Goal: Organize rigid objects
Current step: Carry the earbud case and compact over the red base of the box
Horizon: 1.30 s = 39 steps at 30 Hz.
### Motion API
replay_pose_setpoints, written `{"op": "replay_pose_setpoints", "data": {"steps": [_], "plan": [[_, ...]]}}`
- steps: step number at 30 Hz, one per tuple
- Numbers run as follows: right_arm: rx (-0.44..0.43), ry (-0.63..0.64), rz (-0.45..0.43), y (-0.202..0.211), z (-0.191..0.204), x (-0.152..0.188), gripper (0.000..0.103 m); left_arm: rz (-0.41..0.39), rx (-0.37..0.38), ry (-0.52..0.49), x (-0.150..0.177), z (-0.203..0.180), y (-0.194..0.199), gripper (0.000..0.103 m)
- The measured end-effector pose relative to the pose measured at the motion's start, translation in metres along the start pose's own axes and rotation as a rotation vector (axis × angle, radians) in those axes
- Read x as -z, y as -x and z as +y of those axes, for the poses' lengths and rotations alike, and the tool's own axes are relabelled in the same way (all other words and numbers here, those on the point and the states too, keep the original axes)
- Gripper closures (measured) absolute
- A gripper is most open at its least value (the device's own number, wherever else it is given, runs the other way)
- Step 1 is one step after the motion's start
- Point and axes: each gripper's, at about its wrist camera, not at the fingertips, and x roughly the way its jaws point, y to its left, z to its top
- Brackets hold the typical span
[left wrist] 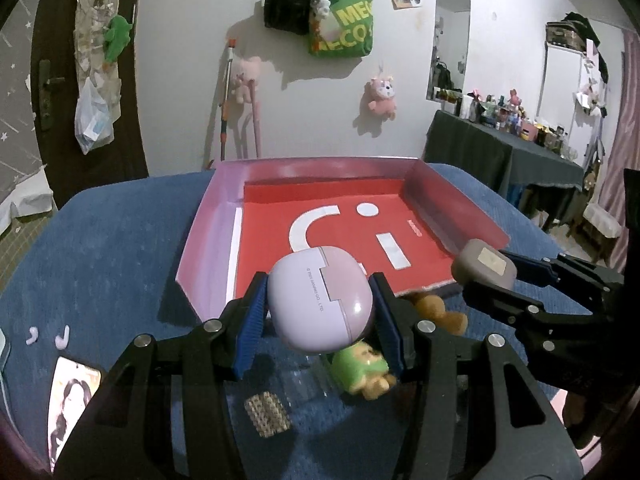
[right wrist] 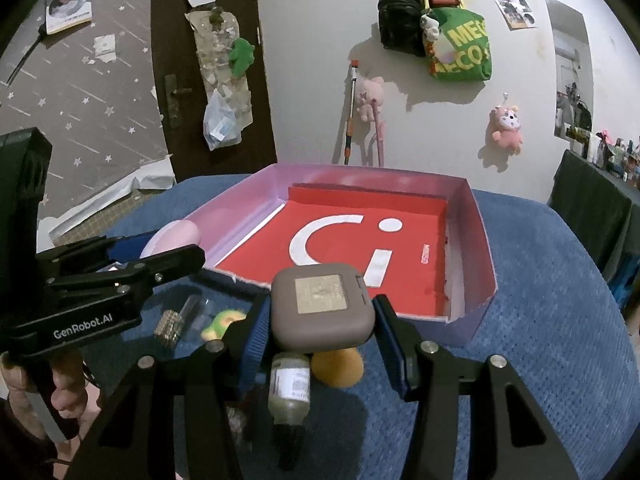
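The left hand-held gripper (left wrist: 320,306) is partly closed, its blue pads pressed on both sides of a lilac rounded case (left wrist: 320,300), which it holds clear of the blue cloth surface (left wrist: 104,248). The right hand-held gripper (right wrist: 322,312) is closed to a similar width on a grey-brown square case (right wrist: 323,306) with a pale label on top, also lifted. In both wrist views the open box (left wrist: 456,204), pink-walled with a red floor bearing white shapes, lies straight ahead at twelve o'clock, its near edge just beyond each held case. That is the relation the next move seems to turn on: each case needs to travel forward over the low near wall and down onto the red floor. From the left wrist view the grey-brown case sits at about three o'clock, near the box's right front corner; from the right wrist view the lilac case shows at about ten o'clock by the left wall. Neither hand looks clearly nearer; each appears about level with its own side of the box front. Still lying on the cloth below are a green toy figure (left wrist: 362,368), a small bottle (right wrist: 290,388), an orange rounded thing (right wrist: 338,366) and a small woven pad (left wrist: 266,414), judged to be waiting their turn.
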Motion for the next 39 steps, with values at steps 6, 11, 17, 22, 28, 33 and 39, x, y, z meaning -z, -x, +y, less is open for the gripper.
{"op": "replay_pose_setpoints", "data": {"steps": [6,11,17,22,28,33,39], "plan": [[0.006,-0.006,-0.003,-0.006,-0.008,-0.019,0.049,0.008,0.0,-0.011,-0.014,0.0,-0.011,0.055],[0.008,-0.035,0.008,-0.017,-0.018,-0.031,0.049,0.013,-0.007,-0.011,-0.026,0.003,-0.023,0.055],[0.027,-0.061,0.028,-0.035,-0.029,-0.043,0.049,0.024,-0.023,-0.025,-0.038,0.007,-0.042,0.055],[0.037,-0.086,0.052,-0.052,-0.037,-0.051,0.049,0.034,-0.017,-0.021,-0.047,0.013,-0.057,0.055],[0.06,-0.109,0.067,-0.066,-0.045,-0.058,0.049,0.057,-0.013,-0.015,-0.054,0.019,-0.076,0.055],[0.07,-0.123,0.103,-0.083,-0.051,-0.064,0.049,0.092,-0.021,-0.012,-0.059,0.022,-0.095,0.055],[0.086,-0.119,0.146,-0.101,-0.056,-0.067,0.049,0.162,-0.011,0.003,-0.058,0.027,-0.119,0.055]]}}
